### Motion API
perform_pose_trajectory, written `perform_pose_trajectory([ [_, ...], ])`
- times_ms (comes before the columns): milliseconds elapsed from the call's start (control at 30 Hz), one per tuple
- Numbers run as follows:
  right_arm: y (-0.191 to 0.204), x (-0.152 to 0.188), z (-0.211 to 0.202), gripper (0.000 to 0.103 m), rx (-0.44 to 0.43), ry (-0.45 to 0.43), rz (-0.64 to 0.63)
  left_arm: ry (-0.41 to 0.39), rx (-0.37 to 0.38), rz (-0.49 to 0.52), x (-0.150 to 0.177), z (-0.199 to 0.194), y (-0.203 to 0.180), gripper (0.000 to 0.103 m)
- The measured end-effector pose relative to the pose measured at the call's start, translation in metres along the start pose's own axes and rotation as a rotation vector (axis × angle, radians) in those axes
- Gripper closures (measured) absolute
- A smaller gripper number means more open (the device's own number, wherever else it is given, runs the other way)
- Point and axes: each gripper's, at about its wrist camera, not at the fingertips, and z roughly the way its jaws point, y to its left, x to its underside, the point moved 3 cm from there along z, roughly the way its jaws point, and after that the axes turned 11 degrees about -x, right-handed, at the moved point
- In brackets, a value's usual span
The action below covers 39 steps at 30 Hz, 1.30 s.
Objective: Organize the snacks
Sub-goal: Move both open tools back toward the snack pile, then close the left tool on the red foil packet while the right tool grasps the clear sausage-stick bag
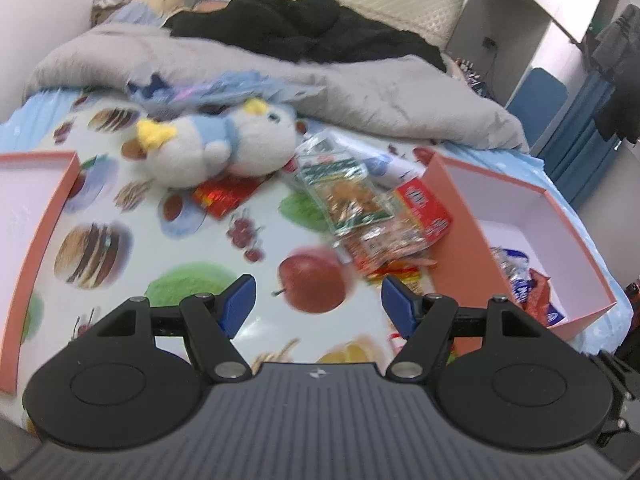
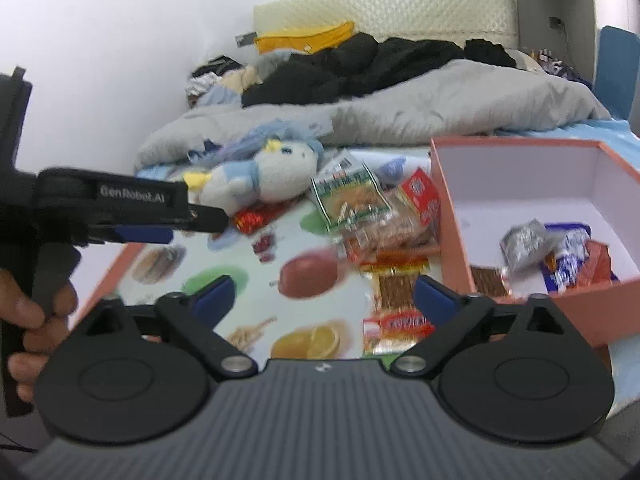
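Note:
A heap of snack packets lies on the fruit-print sheet: a green packet [image 1: 344,192] [image 2: 348,200], a red box [image 1: 424,208] [image 2: 424,196], and clear packets of brown snacks [image 1: 384,244] [image 2: 392,232]. A red packet [image 1: 224,196] [image 2: 250,218] is partly under a plush toy. A pink box [image 1: 460,240] [image 2: 452,216] on the right holds several packets [image 2: 560,252]. My left gripper [image 1: 318,292] hangs open over a printed apple, left of the heap. My right gripper [image 2: 323,286] is open and empty, with a red-and-gold packet [image 2: 396,328] by its right finger.
A blue-and-white plush toy [image 1: 216,148] [image 2: 264,172] lies behind the heap. A second pink box [image 1: 40,216] sits at the left. A grey duvet [image 1: 360,80] and black clothes [image 1: 304,28] fill the far bed. A hand [image 2: 28,312] holds the left gripper's handle.

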Motion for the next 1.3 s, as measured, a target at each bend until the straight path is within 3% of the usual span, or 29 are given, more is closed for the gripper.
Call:
perform_pose_trajectory([
  [233,0.008,0.013,0.028,0.012,0.053,0.044,-0.030,0.055,-0.021,-0.037,0.012,0.034,0.029,0.029],
  [333,0.008,0.015,0.044,0.020,0.085,0.060,-0.041,0.074,-0.033,-0.048,0.013,0.051,0.039,0.029],
  [433,0.006,0.018,0.059,0.021,0.118,0.095,-0.046,0.093,-0.047,-0.052,0.010,0.072,0.048,0.029],
  [767,-0.005,0.019,0.115,0.029,0.201,0.185,-0.088,0.093,-0.099,0.003,-0.025,0.142,0.063,0.029],
  [1067,-0.024,0.003,0.158,0.031,0.266,0.214,-0.039,0.096,-0.150,0.037,-0.057,0.209,0.068,0.029],
  [1300,-0.041,-0.008,0.183,0.031,0.311,0.240,0.015,0.108,-0.152,0.044,-0.065,0.240,0.066,0.029],
])
